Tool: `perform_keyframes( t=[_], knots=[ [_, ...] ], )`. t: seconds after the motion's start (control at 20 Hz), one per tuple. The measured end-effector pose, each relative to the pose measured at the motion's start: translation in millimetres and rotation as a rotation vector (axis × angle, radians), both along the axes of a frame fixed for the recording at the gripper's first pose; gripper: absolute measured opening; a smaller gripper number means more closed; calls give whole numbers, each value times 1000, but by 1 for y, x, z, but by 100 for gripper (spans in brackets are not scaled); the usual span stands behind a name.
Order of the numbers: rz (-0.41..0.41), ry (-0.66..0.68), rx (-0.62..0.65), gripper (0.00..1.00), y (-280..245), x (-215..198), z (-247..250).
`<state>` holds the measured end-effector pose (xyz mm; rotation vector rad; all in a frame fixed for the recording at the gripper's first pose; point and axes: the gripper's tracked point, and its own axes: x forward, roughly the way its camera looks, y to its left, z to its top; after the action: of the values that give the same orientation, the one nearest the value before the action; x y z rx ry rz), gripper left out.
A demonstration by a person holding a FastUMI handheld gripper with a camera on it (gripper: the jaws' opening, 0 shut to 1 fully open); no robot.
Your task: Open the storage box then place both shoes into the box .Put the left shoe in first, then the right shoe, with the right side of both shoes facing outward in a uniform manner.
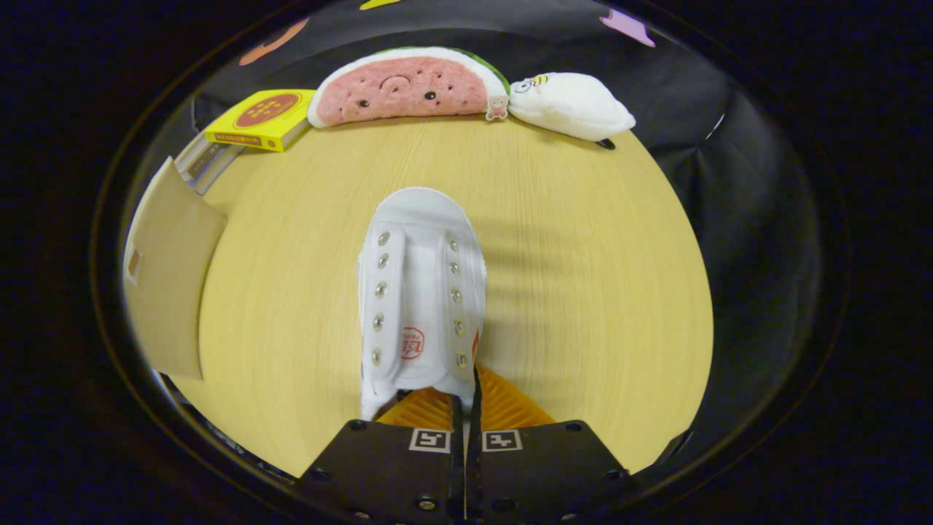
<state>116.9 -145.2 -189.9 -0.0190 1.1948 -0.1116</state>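
Gripper view: claw (464, 394) clamped together on the white shoe's (421, 292) heel edge, above the wooden table (583, 292).

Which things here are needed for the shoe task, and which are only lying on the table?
For the job:
white shoe, pinched between the fingers of the gripper
cardboard flap

Lying about:
watermelon plush
white plush
yellow box

The gripper (465, 397) has its fingers pinched together on the rear collar of a white canvas shoe (419, 292), toe pointing ahead over the wooden table (583, 292) toward a watermelon plush (408, 87)
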Motion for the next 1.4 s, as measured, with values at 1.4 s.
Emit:
perform_keyframes(
  t=[1.4],
  knots=[
    [44,-288,560,0,232,-15,178]
  ],
)
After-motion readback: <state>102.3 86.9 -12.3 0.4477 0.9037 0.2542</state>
